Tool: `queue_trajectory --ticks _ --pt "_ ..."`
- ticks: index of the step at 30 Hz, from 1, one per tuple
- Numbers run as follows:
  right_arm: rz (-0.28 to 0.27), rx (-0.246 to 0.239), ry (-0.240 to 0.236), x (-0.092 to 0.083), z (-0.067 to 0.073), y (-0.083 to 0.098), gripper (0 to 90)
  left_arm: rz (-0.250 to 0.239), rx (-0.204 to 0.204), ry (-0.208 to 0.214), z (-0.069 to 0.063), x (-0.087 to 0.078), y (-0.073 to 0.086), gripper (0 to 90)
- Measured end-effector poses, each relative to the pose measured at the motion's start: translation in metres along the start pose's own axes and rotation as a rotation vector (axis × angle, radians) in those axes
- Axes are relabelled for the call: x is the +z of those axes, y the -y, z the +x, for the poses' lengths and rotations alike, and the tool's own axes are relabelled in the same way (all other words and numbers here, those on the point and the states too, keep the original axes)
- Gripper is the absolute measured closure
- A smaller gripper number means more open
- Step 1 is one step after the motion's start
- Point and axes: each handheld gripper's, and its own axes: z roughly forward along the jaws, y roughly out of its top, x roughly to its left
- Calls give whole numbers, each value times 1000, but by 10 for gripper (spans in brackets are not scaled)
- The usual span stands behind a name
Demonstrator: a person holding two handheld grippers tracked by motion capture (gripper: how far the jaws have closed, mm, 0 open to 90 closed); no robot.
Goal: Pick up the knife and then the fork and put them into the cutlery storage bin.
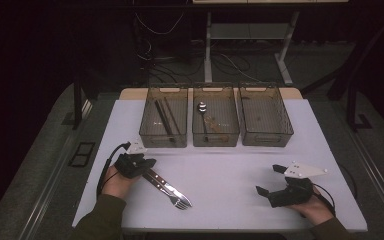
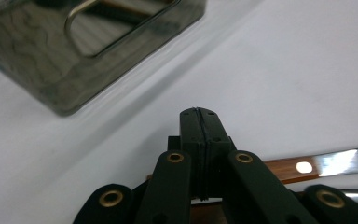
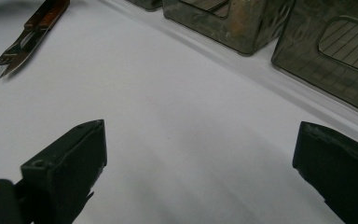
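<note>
A knife [image 1: 162, 183] and a fork [image 1: 181, 202], both with brown wooden handles, lie side by side on the white table [image 1: 230, 170] at the front left. My left gripper [image 1: 142, 164] sits over their handle ends. In the left gripper view its jaws [image 2: 199, 116] are pressed together with nothing visible between the pads, and the knife handle [image 2: 289, 170] runs beneath them. My right gripper [image 1: 270, 179] rests at the front right, wide open and holding nothing. In the right gripper view the gripper [image 3: 198, 144] faces bare table, with the fork [image 3: 14, 51] far off at the upper left.
Three smoky transparent bins stand in a row at the back. The left bin [image 1: 163, 141] holds black chopsticks [image 1: 165, 119], the middle bin [image 1: 215, 141] holds a spoon [image 1: 202, 106], and the right bin [image 1: 267, 140] looks empty. Dark floor and cables lie beyond.
</note>
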Motion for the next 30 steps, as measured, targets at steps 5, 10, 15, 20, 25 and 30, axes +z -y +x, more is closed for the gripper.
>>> queue_trajectory --ticks 5,10,15,20,25,30 --pt "-3 4 1 0 -1 0 31 35 2 -10 5 3 3 894" --pt "-4 3 1 -1 0 0 31 49 -3 -6 4 3 4 894" --pt "-3 6 1 -1 -1 0 31 67 7 -2 3 3 5 895" --pt "-5 3 2 -1 0 0 31 74 21 -3 1 0 8 895" --pt "-2 8 6 -1 -1 0 31 81 20 5 -1 -4 11 895" --pt "-3 4 4 -1 -1 0 31 82 19 15 -3 -8 15 895"
